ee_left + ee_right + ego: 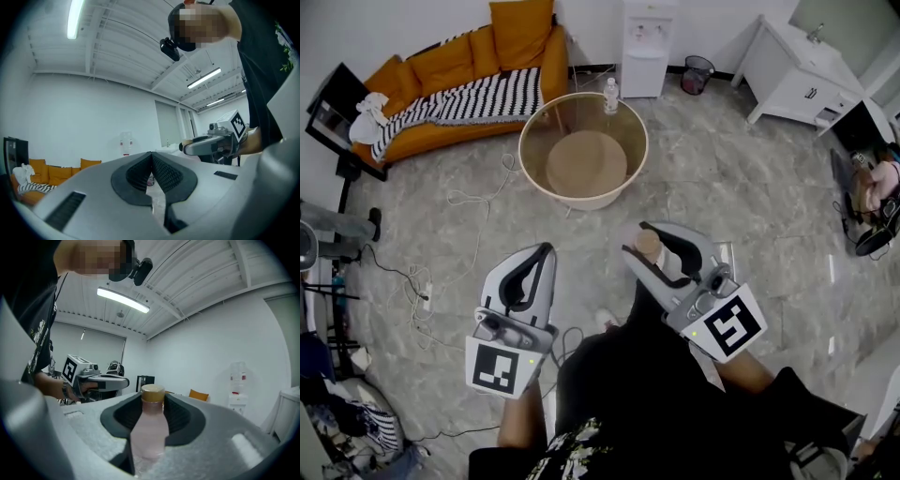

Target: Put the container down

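The carrying step is judged to be in hand: the container (pixel 149 427), a pale pink translucent bottle with a tan cap, is clamped between the dark pads of the right gripper (pixel 639 239) and is held up in the air close to the person's body, over the marble floor (pixel 750 187), with nothing under it to rest on. In the right gripper view the bottle is seen lying along the jaws, its cap up at their tips and its body running back toward the camera, with a pad pressed on either side; the jaws are kept moderately apart by its width. The left gripper (pixel 542 251) is held just to the left at about the same height, its jaws brought together with nothing between them. The round glass-topped table (pixel 546 112) lies farther off and slightly left, well apart from both grippers, and another bottle (pixel 610 96) stands near its far rim. That table is judged the likeliest place for setting down. The next move would call for the right gripper to be carried far and left over a bare part of the top, the bottle to be brought upright and lowered until its base bears, and only then the jaws to be released.
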The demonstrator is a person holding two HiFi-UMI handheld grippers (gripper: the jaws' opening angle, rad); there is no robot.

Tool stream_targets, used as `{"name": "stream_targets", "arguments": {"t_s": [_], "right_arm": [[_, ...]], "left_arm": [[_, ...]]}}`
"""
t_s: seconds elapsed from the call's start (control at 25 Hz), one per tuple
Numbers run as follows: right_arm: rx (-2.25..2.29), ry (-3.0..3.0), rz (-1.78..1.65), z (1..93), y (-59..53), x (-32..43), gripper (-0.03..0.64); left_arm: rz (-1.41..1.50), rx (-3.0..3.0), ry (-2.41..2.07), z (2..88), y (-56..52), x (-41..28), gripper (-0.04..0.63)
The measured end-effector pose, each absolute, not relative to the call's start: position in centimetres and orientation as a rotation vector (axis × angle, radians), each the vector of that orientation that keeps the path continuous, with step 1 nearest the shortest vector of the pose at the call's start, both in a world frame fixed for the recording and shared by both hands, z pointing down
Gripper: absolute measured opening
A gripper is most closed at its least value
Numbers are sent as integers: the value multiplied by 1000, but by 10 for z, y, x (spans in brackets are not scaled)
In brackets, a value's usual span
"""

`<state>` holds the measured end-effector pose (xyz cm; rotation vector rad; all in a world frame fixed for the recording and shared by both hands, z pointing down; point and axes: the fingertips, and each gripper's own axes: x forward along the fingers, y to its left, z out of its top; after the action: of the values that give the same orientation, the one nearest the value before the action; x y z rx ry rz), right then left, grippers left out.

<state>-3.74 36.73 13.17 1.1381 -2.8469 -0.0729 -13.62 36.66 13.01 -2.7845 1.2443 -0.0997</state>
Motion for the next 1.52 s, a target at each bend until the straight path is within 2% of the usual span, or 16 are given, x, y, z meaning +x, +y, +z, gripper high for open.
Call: {"name": "stream_targets", "arguments": {"t_s": [1.04,1.52], "right_arm": [[910,-2966,-69,120,168,22,134],[752,-3010,-72,124,93,74,135]], "left_arm": [[-175,-2666,1457,112,189,-70,12],[-179,-2586,1598,115,126,-16,12]]}}
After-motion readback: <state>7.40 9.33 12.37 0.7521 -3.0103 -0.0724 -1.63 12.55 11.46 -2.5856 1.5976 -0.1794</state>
